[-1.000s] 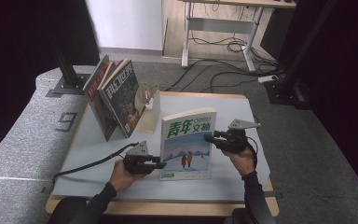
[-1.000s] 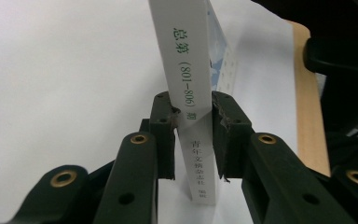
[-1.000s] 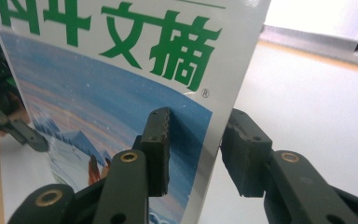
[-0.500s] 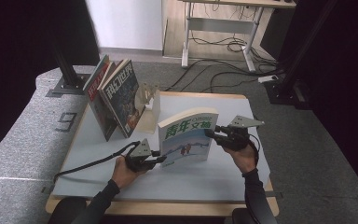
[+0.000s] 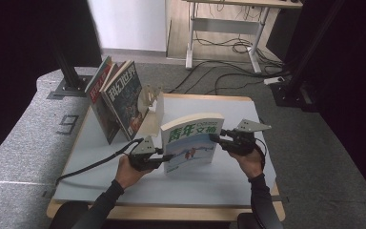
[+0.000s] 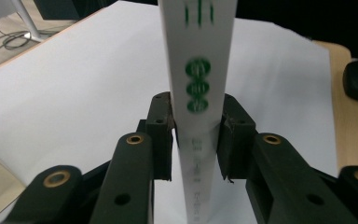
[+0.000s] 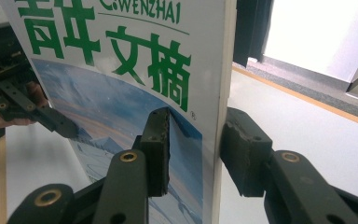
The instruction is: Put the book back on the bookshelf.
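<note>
1. The left hand-held gripper (image 5: 159, 156) is black, with a grey three-cornered plate (image 5: 144, 144) on top.
2. A thick black cable (image 5: 90, 166) trails from it toward the near left.
3. The right hand-held gripper (image 5: 218, 137) is black too, and its grey plate (image 5: 250, 125) is a pointed triangle.
4. Close up, the jaws are matte black bars with brass-ringed screw holes (image 6: 134, 139) and worn, chipped black pads (image 7: 161, 149).
5. Both forearms wear dark long sleeves (image 5: 262, 200).

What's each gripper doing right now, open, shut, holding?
Left gripper: shut on the book, at its spine.
Right gripper: shut on the same book, at its open edge.
</note>
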`<action>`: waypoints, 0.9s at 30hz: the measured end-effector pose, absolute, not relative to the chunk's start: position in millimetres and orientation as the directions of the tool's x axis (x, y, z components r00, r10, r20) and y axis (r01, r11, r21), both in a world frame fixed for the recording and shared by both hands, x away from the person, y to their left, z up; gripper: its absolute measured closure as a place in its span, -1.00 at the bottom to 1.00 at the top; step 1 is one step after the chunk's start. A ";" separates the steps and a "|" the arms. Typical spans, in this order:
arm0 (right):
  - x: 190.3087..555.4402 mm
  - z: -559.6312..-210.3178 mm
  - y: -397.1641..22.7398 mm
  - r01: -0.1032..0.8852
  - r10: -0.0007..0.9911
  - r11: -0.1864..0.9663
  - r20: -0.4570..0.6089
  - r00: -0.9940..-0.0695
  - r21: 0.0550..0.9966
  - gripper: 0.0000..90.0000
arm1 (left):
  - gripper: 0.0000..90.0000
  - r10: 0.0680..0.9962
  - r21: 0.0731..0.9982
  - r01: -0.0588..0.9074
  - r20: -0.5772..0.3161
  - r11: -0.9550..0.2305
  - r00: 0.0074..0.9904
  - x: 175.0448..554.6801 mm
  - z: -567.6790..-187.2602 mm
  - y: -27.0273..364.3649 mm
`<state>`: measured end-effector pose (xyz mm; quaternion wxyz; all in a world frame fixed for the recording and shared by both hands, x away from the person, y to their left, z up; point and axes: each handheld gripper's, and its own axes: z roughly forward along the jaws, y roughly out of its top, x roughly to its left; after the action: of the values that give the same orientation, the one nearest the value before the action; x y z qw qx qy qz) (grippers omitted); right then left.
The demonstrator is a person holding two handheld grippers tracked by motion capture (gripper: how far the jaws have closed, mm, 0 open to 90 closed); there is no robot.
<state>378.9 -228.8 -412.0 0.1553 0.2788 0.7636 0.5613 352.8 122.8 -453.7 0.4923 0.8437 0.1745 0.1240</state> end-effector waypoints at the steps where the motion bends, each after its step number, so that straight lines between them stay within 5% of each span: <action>1: 379.0 -412.1 -228.7 0.252 0.601 0.214 0.076 -0.796 0.944 0.36 | 0.52 0.416 0.875 0.180 0.028 -0.450 0.909 353.8 -452.3 122.3; 8: 379.3 -412.4 -228.1 0.252 0.605 0.212 0.076 -0.793 0.944 0.35 | 0.45 0.407 0.891 0.218 -0.041 -0.397 0.912 361.3 -439.6 120.0; 27: 379.9 -412.8 -227.7 0.263 0.613 0.212 0.081 -0.786 0.941 0.28 | 0.47 0.440 0.886 0.206 -0.003 -0.416 0.898 368.0 -421.7 96.8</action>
<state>379.9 -227.7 -412.8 0.1566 0.2870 0.7626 0.5581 368.0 96.8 -421.7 0.5044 0.8334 0.1940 0.1159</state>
